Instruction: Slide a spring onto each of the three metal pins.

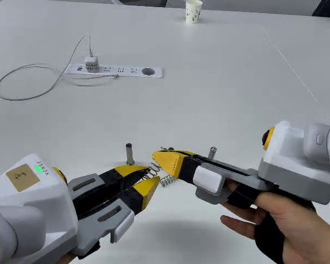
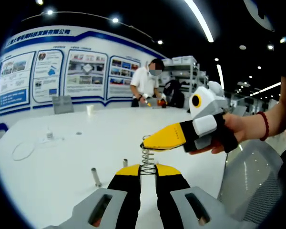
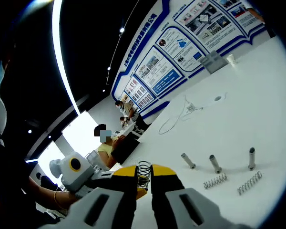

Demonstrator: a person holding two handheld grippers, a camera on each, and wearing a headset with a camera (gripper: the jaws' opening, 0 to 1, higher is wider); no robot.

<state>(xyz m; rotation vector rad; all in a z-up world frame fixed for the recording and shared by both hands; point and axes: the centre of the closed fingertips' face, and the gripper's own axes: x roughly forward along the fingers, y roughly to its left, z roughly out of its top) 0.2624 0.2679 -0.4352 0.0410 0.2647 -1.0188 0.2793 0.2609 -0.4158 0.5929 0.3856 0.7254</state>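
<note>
Left gripper [image 1: 147, 179] sits closest, rising from the lower left of the head view. Its jaws are almost together, pinched on one end of a spring [image 1: 153, 170]. In the left gripper view, that spring [image 2: 147, 156] stands up from between the yellow tips at bottom centre and meets the tip of the right gripper [image 2: 155, 141]. The right gripper [image 1: 160, 160] comes in from the right of the head view. In its own view its jaws have only a narrow gap, and the coil [image 3: 143, 171] is clamped in it. So both pairs of jaws grip the same spring, which is held in the air above the table [image 1: 209, 82].

The three pins [image 3: 214, 163] stand bare in a row at the right of the right gripper view. Two loose springs [image 3: 215, 181] lie on the table just below them. By my reading, no pin is loaded yet and this is the first spring.

To do the step well, one gripper should probably let go. The other should keep the coil by its side wall so the bore stays open. Then bring the axis upright over a pin and lower it straight down. A hard squeeze could flatten the coil, and a tilted approach could catch it on the pin's top.
</note>
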